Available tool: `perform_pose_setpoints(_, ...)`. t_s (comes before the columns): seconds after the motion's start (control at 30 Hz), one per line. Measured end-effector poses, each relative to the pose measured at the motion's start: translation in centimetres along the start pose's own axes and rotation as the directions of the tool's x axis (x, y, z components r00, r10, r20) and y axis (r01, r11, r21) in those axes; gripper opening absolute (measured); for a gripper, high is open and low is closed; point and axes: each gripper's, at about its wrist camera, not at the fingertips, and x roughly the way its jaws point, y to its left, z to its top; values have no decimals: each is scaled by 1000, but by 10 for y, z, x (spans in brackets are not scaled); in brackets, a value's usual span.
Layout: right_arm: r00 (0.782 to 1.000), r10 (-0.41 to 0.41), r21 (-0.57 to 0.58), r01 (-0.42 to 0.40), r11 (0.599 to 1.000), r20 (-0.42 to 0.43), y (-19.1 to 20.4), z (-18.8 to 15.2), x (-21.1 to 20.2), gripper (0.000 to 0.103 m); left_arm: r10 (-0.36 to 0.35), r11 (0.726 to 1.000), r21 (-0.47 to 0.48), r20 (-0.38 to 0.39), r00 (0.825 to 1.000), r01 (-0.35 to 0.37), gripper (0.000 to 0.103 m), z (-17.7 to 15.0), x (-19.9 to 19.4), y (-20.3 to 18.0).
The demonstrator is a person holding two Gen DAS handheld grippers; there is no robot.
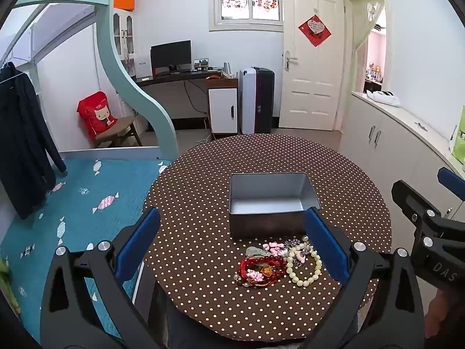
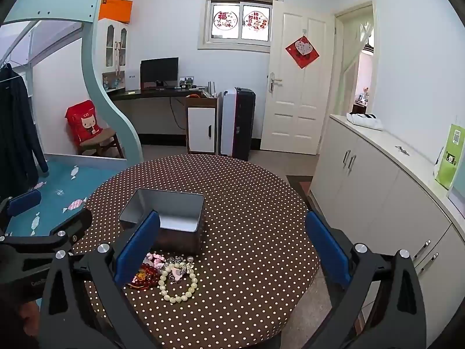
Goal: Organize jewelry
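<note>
Two blue-padded fingers of your left gripper (image 1: 231, 244) stand wide apart in the left wrist view, holding nothing. Between them, nearer the right finger, the jewelry pile (image 1: 279, 261) lies on the polka-dot desk (image 1: 203, 192): a cream bead bracelet (image 1: 304, 267) touches a tangle of red beads (image 1: 261, 267), with pink pieces (image 1: 274, 248) on the far side of both. Just beyond the pile sits the open metal tin (image 1: 271, 203), its far rim past your fingertips (nothing visible inside it). Your right gripper (image 1: 430, 203) shows at the right edge, above the desk's rim.

From the right wrist view, your right gripper (image 2: 232, 247) is likewise spread wide and holds nothing. Its left finger (image 2: 136, 250) partly covers the jewelry pile (image 2: 165, 273); the cream bead bracelet (image 2: 178, 283) lies just inside that finger, with the red beads (image 2: 146, 274) touching it. The metal tin (image 2: 165, 215) sits beyond that fingertip, on the desk (image 2: 255, 203). Your left gripper (image 2: 43, 224) shows at the left edge, its fingers apart.
</note>
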Motion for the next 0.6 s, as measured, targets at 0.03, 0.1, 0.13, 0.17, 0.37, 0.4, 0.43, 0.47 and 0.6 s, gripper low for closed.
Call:
perform_pose_setpoints(0.03, 1000, 1, 5, -1, 1000, 5, 0, 0, 0, 96, 0, 1000, 0, 1, 1000, 0, 98, 0, 0, 0)
perform_pose_setpoints(0.1, 1000, 3, 7, -3, 1000, 6, -1, 0, 0, 96, 3, 1000, 3, 2, 1000, -3, 98, -2, -1, -2)
perform_pose_setpoints(0.13, 1000, 3, 8, -3, 1000, 6, -1, 0, -1, 96, 4, 1000, 2, 4, 1000, -4, 98, -2, -1, -2)
perform_pose_setpoints(0.17, 1000, 3, 9, -3, 1000, 8, -1, 0, -1, 96, 4, 1000, 1, 6, 1000, -4, 98, -2, -1, -2)
perform_pose_setpoints(0.37, 1000, 6, 20, -6, 1000, 20, -3, -2, -5, 96, -3, 1000, 0, 17, 1000, 3, 98, -2, -3, -3)
perform_pose_setpoints(0.4, 1000, 9, 21, -10, 1000, 19, -2, -3, -7, 96, -3, 1000, 0, 17, 1000, 3, 98, -2, -3, -3)
perform_pose_setpoints(0.43, 1000, 13, 30, -13, 999, 8, -5, -4, -1, 96, -5, 1000, -1, 17, 1000, 5, 98, -2, -4, -2)
perform_pose_setpoints(0.47, 1000, 13, 30, -14, 999, 5, -5, -4, -1, 96, -5, 1000, -2, 18, 1000, 5, 98, -2, -4, -2)
perform_pose_setpoints(0.6, 1000, 13, 31, -13, 999, -2, -5, -5, 1, 96, -11, 1000, -2, 15, 1000, 11, 98, -1, -4, -4)
